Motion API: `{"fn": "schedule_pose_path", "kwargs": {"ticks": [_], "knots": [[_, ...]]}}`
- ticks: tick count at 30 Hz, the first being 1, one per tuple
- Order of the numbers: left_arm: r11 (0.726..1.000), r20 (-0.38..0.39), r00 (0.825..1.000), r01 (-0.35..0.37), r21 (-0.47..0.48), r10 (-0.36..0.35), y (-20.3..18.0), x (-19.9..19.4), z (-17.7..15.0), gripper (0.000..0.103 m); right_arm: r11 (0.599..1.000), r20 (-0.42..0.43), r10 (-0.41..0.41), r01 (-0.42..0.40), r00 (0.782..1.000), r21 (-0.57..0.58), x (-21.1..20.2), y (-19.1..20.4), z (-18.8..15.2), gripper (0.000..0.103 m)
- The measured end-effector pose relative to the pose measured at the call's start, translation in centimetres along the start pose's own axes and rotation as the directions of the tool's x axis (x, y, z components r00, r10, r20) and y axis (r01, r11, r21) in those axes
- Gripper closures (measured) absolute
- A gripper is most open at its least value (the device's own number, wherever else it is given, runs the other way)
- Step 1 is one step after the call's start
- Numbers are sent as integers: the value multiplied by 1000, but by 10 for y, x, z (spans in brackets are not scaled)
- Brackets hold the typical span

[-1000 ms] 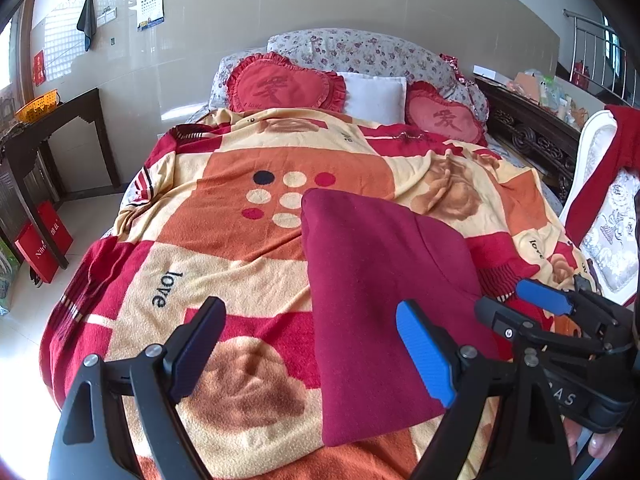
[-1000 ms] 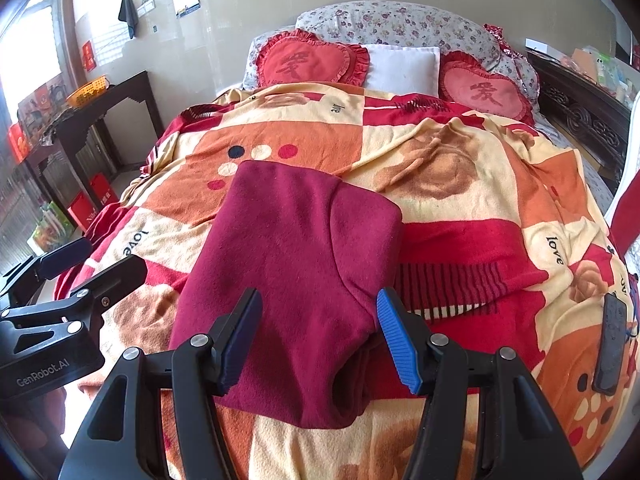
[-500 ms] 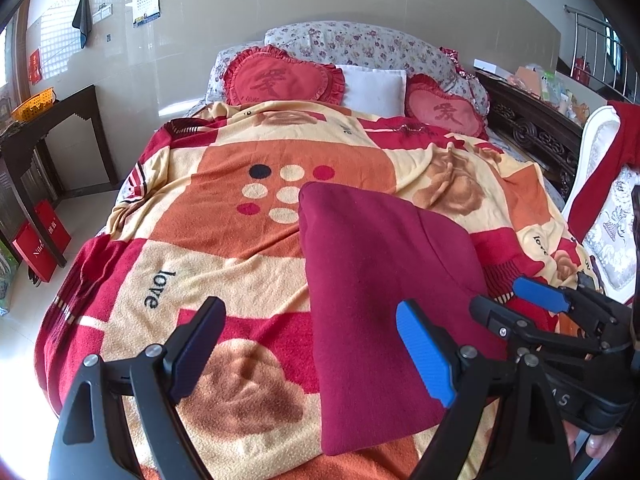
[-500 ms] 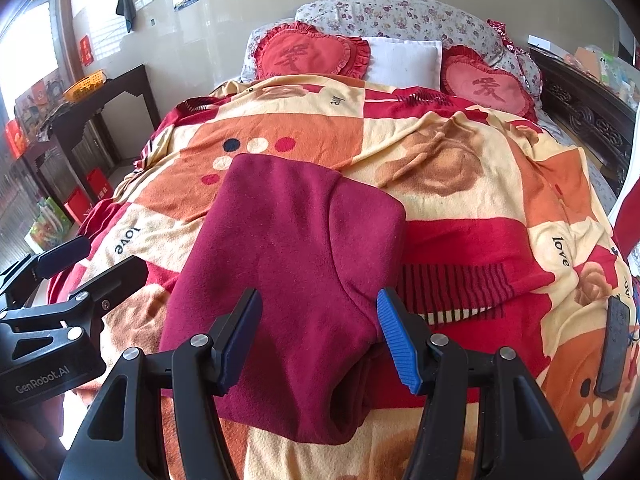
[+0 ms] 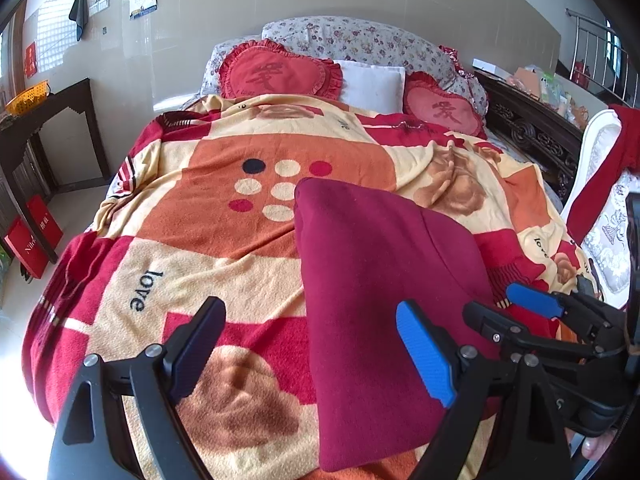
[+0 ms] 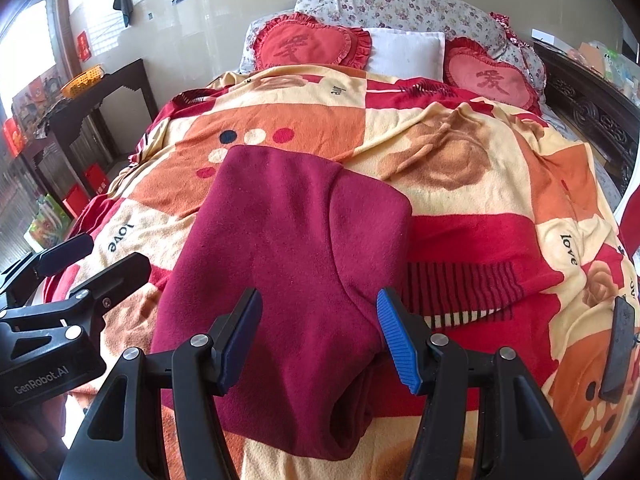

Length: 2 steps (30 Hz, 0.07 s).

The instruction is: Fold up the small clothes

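Two hand-held grippers over the bed. Left hand-held gripper [image 5: 308,350]: jaws wide apart, holding nothing, above the blanket [image 5: 224,248] just left of the garment. Right hand-held gripper [image 6: 320,338]: jaws wide apart, holding nothing, above the garment's near end. Dark red garment [image 6: 288,248] lies folded lengthwise on the blanket, one layer overlapping on its right side. Phone [image 6: 618,354] near bed's right edge.

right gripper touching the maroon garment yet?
Apart. In the right wrist view the right gripper hangs open above the maroon garment; both fingertips sit clear of the cloth, nothing pinched between them. The left wrist view agrees.
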State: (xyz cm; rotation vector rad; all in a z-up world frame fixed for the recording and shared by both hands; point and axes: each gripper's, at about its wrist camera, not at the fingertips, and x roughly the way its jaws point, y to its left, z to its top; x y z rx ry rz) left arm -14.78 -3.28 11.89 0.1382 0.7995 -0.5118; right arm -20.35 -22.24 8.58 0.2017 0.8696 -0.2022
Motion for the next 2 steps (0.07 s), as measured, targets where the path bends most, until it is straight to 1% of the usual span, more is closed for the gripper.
{"fn": "schedule_pose_path", "kwargs": {"ticks": [2], "knots": [[1000, -15, 1000, 2, -6, -2, 4, 6, 2, 13, 1000, -8, 3, -3, 1000, 3, 5, -2, 0, 62]]}}
